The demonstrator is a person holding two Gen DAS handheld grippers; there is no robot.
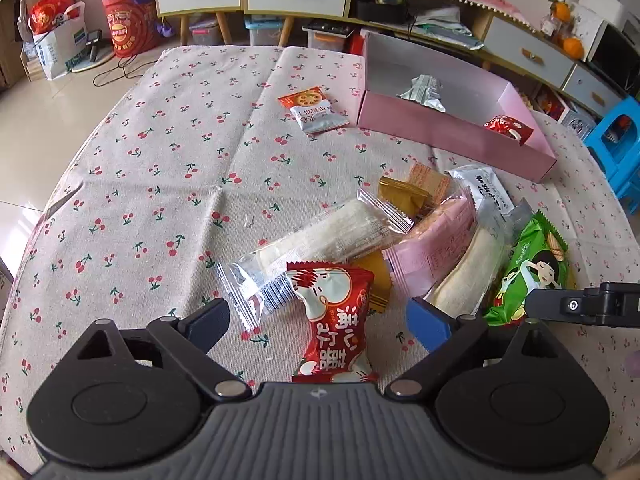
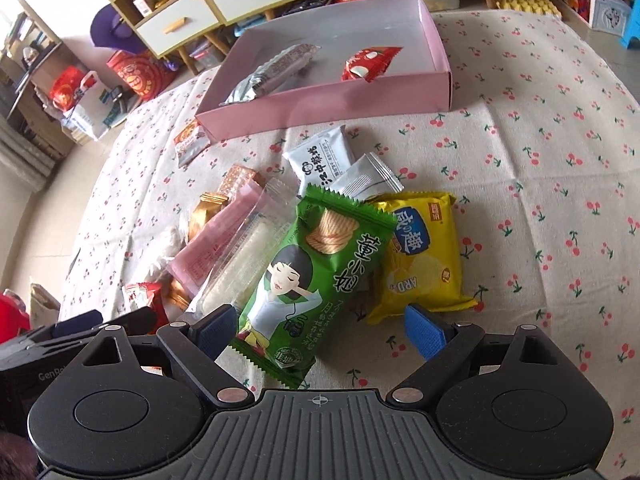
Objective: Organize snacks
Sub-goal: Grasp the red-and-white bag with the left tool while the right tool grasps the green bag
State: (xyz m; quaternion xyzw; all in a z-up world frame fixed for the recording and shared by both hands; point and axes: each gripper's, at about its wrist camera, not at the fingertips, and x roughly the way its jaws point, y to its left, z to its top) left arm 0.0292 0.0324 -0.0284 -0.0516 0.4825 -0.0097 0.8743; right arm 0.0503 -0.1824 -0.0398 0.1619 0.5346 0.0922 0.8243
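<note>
Between the wide-spread fingers of the left hand-held gripper a red snack packet is lying untouched on the worktop; the right hand-held gripper, equally wide, is straddling a green chip bag, gripping nothing, while the pink box is sitting well beyond both

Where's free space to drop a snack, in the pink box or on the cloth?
Pink box: bare floor between silver packet and red packet, plus its near-right corner. Tablecloth left of the pile is bare. Crowded around the green packet.
</note>
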